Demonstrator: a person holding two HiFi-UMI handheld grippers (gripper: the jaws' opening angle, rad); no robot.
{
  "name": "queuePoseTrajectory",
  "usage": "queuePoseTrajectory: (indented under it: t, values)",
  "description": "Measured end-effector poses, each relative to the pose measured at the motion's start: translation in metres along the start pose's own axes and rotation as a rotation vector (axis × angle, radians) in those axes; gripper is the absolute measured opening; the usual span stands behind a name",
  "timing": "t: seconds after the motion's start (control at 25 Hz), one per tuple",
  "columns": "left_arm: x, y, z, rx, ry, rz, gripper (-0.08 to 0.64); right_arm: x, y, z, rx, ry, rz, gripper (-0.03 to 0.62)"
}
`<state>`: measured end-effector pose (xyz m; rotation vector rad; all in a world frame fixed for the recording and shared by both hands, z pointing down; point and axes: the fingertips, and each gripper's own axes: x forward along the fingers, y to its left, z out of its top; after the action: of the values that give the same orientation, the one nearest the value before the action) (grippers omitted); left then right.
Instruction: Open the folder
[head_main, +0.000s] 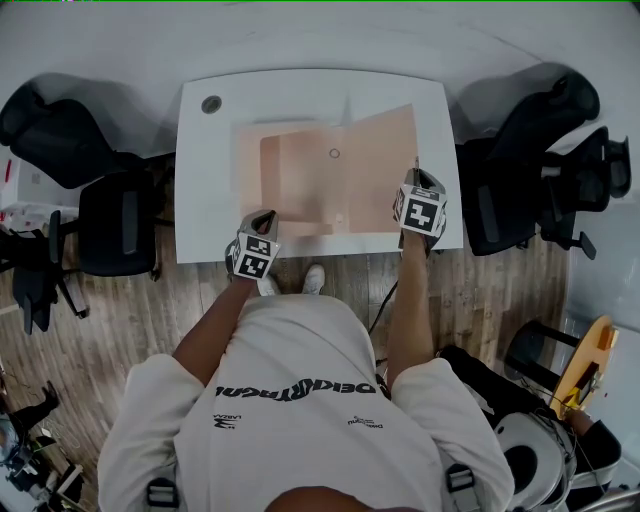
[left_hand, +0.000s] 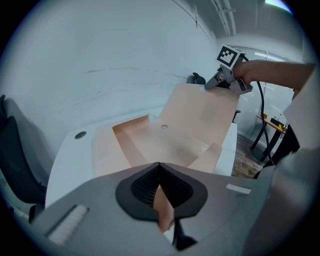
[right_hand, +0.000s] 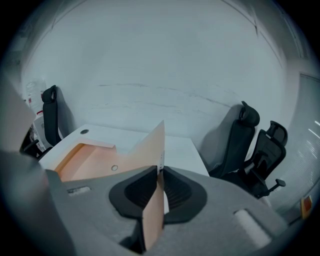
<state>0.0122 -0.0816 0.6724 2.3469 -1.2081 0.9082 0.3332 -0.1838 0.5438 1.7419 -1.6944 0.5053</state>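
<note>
A tan paper folder (head_main: 330, 185) lies open on the white table (head_main: 300, 90), with inner pockets and a small round clasp (head_main: 334, 153) showing. My left gripper (head_main: 262, 215) is at the folder's near left corner, shut on a strip of its near edge (left_hand: 162, 205). My right gripper (head_main: 418, 175) is at the right side, shut on the folder's cover (right_hand: 150, 145), which stands nearly upright between the jaws. In the left gripper view, the right gripper (left_hand: 220, 82) holds the top corner of the raised cover (left_hand: 200, 110).
Black office chairs stand left (head_main: 110, 215) and right (head_main: 520, 190) of the table. A round cable grommet (head_main: 211, 104) sits at the table's far left corner. The person's shoes (head_main: 315, 278) are on the wooden floor at the near edge.
</note>
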Motion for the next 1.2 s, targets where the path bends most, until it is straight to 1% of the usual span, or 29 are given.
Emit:
queuePoseTrajectory:
  t: [0.16,0.4,0.84,1.04,1.2]
  values:
    - [0.0,0.001,0.001,-0.001,-0.006,-0.001,-0.008,-0.002,-0.001,0.0,0.011,-0.015,0.015,0.041]
    - [-0.002,0.003,0.003,0.015,-0.01,0.02,-0.008,-0.004,-0.005,-0.005,0.036,-0.011,0.039,0.046]
    - [-0.011,0.011,0.003,-0.041,-0.047,0.029,-0.008,-0.021,0.003,0.002,0.071,-0.078,0.082,0.055]
    - [-0.019,0.013,0.006,-0.045,-0.063,0.044,-0.008,-0.035,0.008,0.012,0.127,-0.113,0.123,0.052]
    - [-0.021,0.011,0.007,-0.032,-0.071,0.04,-0.009,-0.041,0.015,0.019,0.1,-0.124,0.131,0.049]
